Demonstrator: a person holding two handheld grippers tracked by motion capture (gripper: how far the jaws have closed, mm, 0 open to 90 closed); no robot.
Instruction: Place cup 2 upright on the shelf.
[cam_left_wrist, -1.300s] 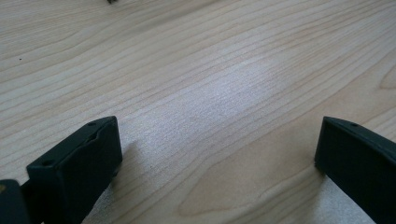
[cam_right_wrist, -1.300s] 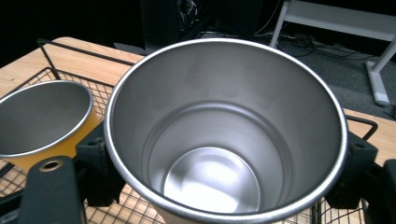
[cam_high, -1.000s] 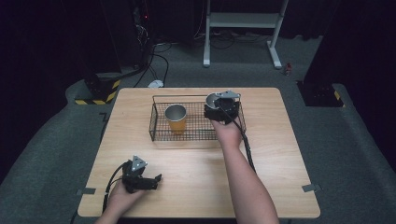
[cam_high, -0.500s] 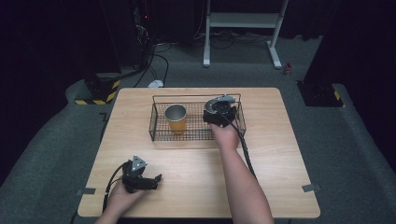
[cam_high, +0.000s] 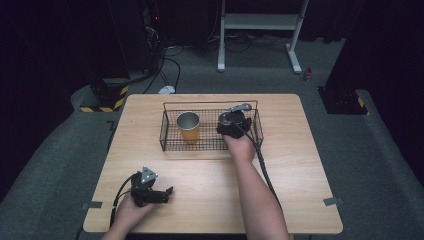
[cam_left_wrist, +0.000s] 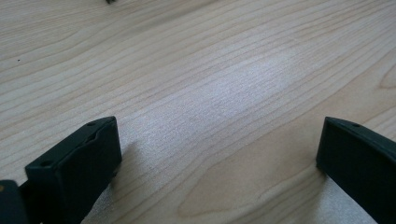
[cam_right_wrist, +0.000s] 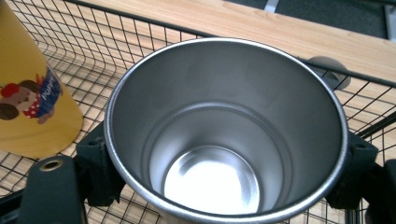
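Steel cup (cam_right_wrist: 224, 135) in right claw (cam_right_wrist: 224, 186), over basket (cam_right_wrist: 93, 51)

wooden table (cam_high: 295, 165), wire basket (cam_high: 170, 142) on it

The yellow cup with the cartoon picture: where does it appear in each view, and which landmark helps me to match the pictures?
High view: the yellow cup stands upright in the left part of the wire basket.
Left gripper view: not in it; bare table wood between open jaws.
Right gripper view: at the left edge, beside the steel cup that the right gripper holds.
Shared landmark: the wire basket.
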